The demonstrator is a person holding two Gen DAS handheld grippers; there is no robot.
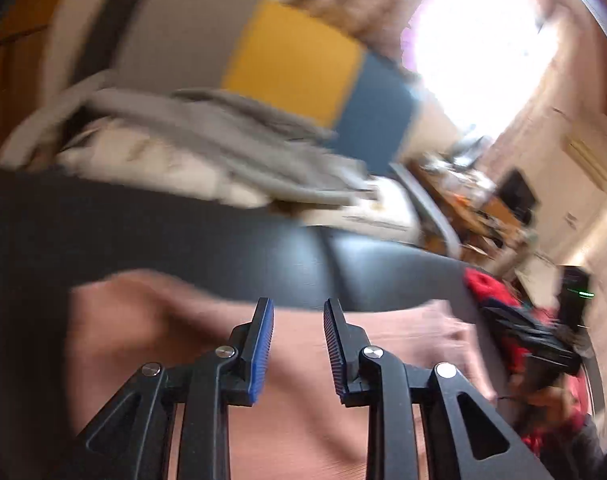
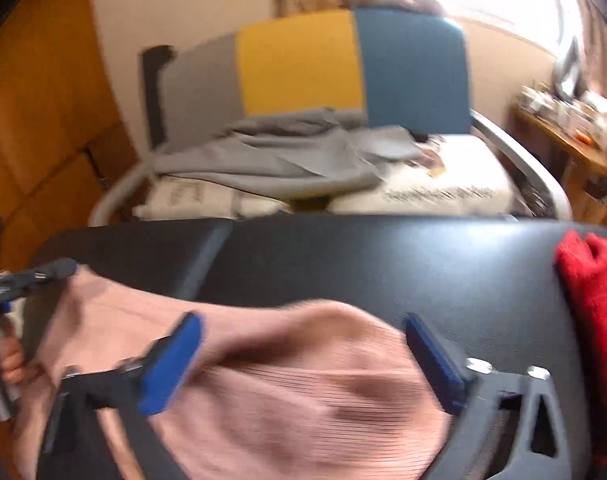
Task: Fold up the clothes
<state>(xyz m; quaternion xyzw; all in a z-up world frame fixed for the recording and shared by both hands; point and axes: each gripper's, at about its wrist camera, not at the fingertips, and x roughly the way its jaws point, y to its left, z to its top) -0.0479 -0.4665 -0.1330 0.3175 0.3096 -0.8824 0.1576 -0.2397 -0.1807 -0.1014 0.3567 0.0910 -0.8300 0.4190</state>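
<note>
A pink ribbed garment (image 1: 311, 360) lies on the black table (image 1: 183, 232), and it also shows in the right wrist view (image 2: 303, 392). My left gripper (image 1: 298, 308) is open above it with nothing between the blue pads. My right gripper (image 2: 303, 326) is open wide over a raised fold of the pink garment. The left gripper also shows at the left edge of the right wrist view (image 2: 55, 270), at the garment's far corner. Both views are blurred by motion.
A red garment (image 2: 595, 280) lies at the right of the black table (image 2: 383, 248). Behind the table stands a chair (image 2: 343, 64) with grey, yellow and blue panels, holding grey cloth (image 2: 283, 156) and white pillows. A cluttered wooden desk (image 2: 575, 144) is at the far right.
</note>
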